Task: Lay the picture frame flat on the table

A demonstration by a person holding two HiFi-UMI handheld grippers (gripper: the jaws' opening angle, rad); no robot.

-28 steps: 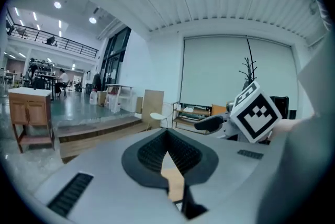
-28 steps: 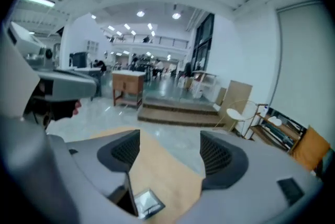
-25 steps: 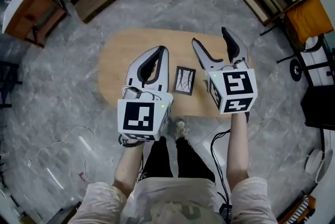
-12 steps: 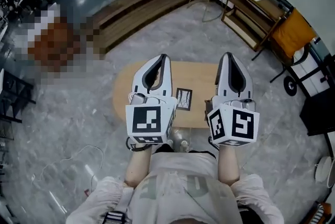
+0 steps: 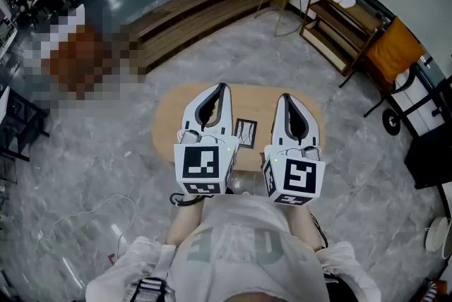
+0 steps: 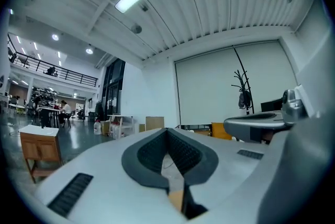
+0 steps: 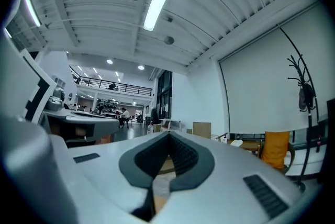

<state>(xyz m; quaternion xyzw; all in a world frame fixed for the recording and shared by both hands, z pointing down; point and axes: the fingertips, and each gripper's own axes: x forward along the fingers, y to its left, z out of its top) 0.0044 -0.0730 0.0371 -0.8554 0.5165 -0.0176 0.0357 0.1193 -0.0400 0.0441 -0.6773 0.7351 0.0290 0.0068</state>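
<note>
Hovering: left claw (image 5: 222, 87), right claw (image 5: 285, 97) both closed, holding nothing.
Picture frame (image 5: 245, 131) flat near desk (image 5: 169, 117) front edge, between them.

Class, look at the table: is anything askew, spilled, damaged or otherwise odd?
Nothing stands out. The frame lies flat on the table, looks intact as far as it shows, and nothing is spilled around it.

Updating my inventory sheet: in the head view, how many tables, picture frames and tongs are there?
Table: 1
Picture frame: 1
Tongs: 2 (left tongs, right tongs)
Total: 4
</note>
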